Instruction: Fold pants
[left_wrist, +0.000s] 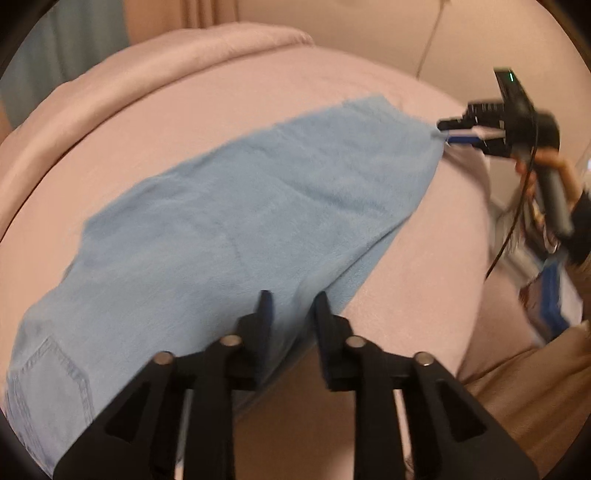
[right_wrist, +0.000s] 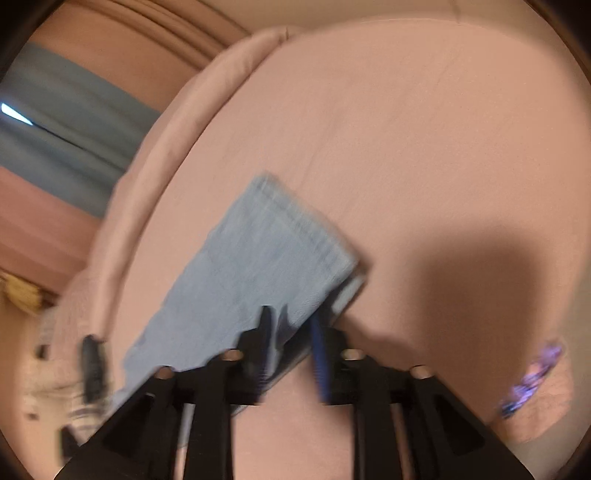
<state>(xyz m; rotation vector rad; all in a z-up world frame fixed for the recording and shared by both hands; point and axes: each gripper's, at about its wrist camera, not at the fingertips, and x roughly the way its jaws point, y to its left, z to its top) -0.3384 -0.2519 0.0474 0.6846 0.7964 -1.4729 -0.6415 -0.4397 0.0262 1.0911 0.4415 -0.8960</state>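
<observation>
Light blue jeans (left_wrist: 229, 229) lie flat and lengthwise across a pink bed (left_wrist: 424, 266); a back pocket shows at the lower left. My left gripper (left_wrist: 293, 306) hovers over the near edge of the pants with a clear gap between its fingers, and no pad presses the cloth. Far to the right, my right gripper (left_wrist: 443, 133) is at the corner of the leg hem. In the right wrist view the hem end (right_wrist: 266, 251) lies just ahead of the right gripper (right_wrist: 290, 325), whose fingers stand apart over the corner.
A rolled pink blanket edge (left_wrist: 177, 62) borders the far side of the bed. A hand (left_wrist: 554, 166) holds the right gripper's handle beyond the bed's right edge. There is grey-blue fabric (right_wrist: 62, 125) at the left and a purple patterned item (right_wrist: 532, 376) at the right.
</observation>
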